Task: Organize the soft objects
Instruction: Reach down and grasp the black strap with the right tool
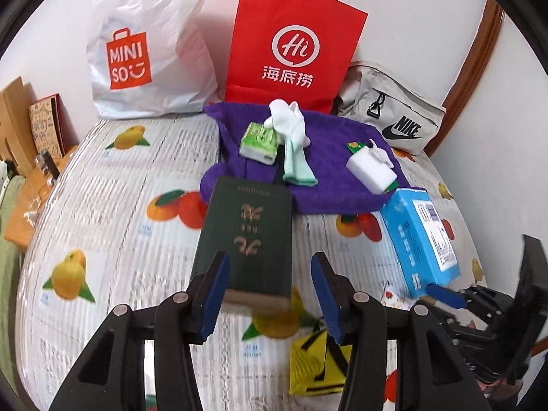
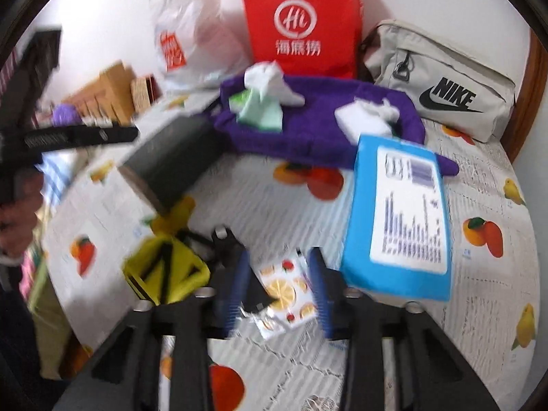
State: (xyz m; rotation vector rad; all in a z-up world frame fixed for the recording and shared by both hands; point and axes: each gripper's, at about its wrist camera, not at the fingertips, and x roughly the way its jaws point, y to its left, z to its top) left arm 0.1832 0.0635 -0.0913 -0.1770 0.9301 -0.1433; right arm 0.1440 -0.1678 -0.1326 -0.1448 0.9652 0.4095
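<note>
Right wrist: fruit-print packet btwn right gripper jaws

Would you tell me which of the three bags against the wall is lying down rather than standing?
The grey Nike bag, at the right end. The white Miniso bag and the red paper bag both stand upright.

– From the left wrist we look steeply down over a fruit-print tablecloth towards the wall, a dark green book close under the lens.

– The right wrist gives us a similar downward slant, perhaps closer, though it is blurred. Both views share the red paper bag and purple towel.
</note>
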